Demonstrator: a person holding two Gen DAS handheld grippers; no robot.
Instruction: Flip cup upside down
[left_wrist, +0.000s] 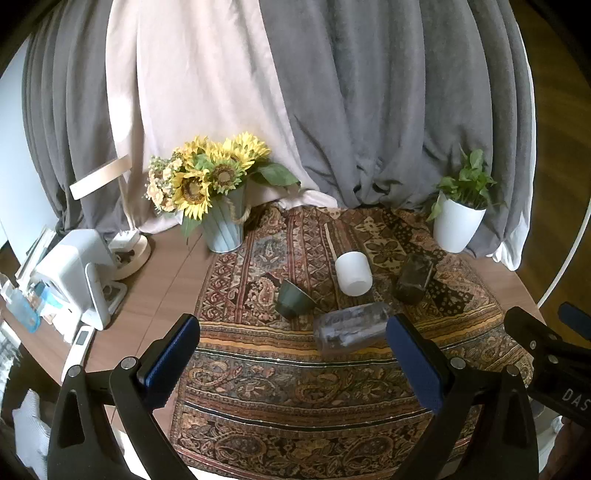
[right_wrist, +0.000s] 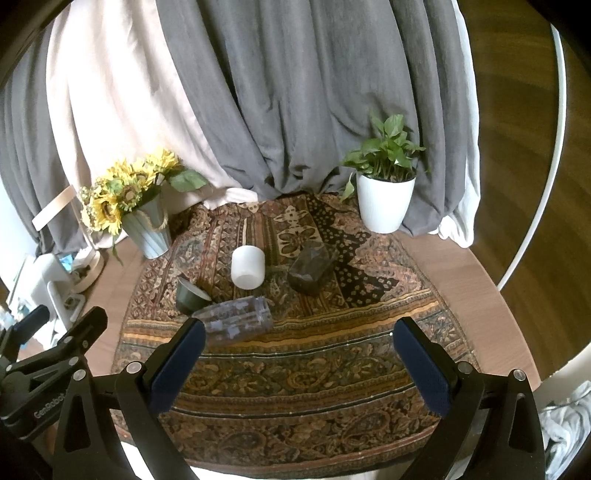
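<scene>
**Four cups on the cloth, both grippers wide**

Grey and pale curtains back a round wood worktop w/ a patterned cloth over its middle.

Left wrist view: my left hand-held gripper hovers over the cloth's near part, jaws far apart, nothing btwn them. Ahead lie four cups: clear cup on its side, nearest me; dark green cup tipped over just left of it; white cup behind, lying tilted w/ its end toward me; dark faceted cup on its side to the right. Sunflower vase at back left, white plant pot at back right, white appliance at far left.

Right wrist view: my right hand-held gripper also spread wide, holding nothing. Clear cup sits just beyond the left fingertip, green cup touching or nearly touching it, can't tell which. White cup and faceted cup further back, apart from each other.
</scene>
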